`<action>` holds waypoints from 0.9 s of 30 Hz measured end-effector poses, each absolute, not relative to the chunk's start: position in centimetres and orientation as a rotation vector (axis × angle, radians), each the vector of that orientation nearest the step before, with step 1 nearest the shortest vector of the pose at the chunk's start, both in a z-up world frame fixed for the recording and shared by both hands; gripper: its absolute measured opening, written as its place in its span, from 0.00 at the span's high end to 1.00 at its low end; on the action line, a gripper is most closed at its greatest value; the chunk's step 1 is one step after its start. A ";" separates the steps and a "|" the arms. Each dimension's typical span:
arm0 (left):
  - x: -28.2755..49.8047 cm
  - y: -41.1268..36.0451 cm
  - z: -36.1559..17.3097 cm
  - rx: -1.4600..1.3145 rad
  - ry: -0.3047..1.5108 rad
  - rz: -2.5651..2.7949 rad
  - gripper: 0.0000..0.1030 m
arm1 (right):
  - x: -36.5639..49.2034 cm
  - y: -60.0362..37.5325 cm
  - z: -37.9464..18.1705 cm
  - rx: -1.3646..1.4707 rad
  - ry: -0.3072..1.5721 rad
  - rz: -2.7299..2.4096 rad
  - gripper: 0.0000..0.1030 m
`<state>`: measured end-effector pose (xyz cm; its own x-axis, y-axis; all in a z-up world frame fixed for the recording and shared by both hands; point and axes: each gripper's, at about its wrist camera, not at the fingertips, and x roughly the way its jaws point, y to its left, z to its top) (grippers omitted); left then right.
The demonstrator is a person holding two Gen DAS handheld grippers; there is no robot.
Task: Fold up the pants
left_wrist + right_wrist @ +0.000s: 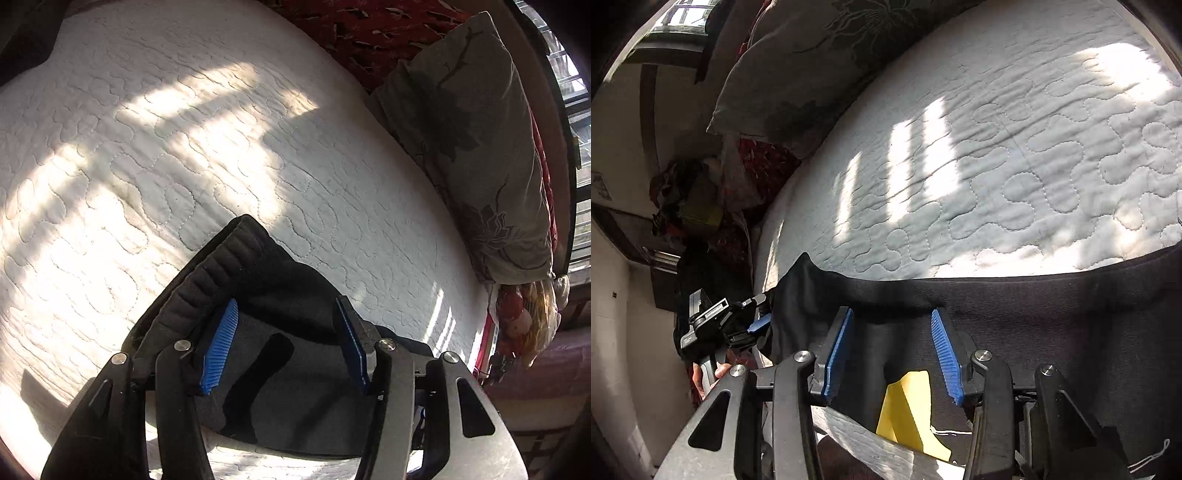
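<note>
A wide bed under a white quilted cover (155, 155) with wavy stitching fills both views, striped by patches of sunlight. Along its far edge leans a large grey-brown pillow (476, 147) printed with dark flowers, with a red patterned cloth behind it. The black fabric pants (1015, 314) lie spread flat along the near side of the bed, one long straight edge running across the right wrist view; in the left wrist view their ribbed elastic waistband (218, 269) curls up toward the camera. The left tool (288, 339) hangs right over that waistband end, its blue ribbed pads apart, the dark cloth lying between and beneath them (no pad seems to press on it). The right tool (892, 350) hovers above the long edge of the pants, its pads likewise apart with only flat cloth below the gap. In the right wrist view the left tool shows at the left end of the garment, a hand (705, 376) on its grip. A small yellow wedge-shaped piece (908, 410) lies near the bed's near edge.
</note>
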<state>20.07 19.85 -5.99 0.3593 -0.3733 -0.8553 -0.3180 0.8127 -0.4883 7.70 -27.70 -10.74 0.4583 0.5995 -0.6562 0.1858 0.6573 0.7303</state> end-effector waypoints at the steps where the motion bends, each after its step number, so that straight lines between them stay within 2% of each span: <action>1: 19.5 19.4 -5.2 -0.646 1.226 -0.035 0.49 | 7.2 -28.5 -10.5 0.847 1.091 0.285 0.54; 4: 16.7 15.6 -3.2 -0.584 1.220 -0.131 0.49 | 5.9 -31.5 -9.2 0.864 1.071 0.275 0.46; 7: 13.2 8.0 -3.1 -0.507 1.285 -0.285 0.45 | 3.8 -35.0 -7.6 0.866 1.030 0.238 0.40; 11: 9.0 -3.6 -4.8 -0.398 1.406 -0.452 0.45 | 2.1 -39.0 -6.5 0.847 1.024 0.168 0.38; 15: 6.6 -11.0 -7.0 -0.437 1.500 -0.502 0.45 | 1.1 -40.8 -7.2 0.837 1.066 0.169 0.38; 19: 5.6 -13.5 -9.0 -0.570 1.584 -0.470 0.45 | 1.2 -41.4 -8.6 0.839 1.099 0.203 0.38; 27: 4.8 -13.1 -9.9 -0.710 1.599 -0.376 0.45 | 3.9 -41.8 -11.4 0.914 1.162 0.262 0.38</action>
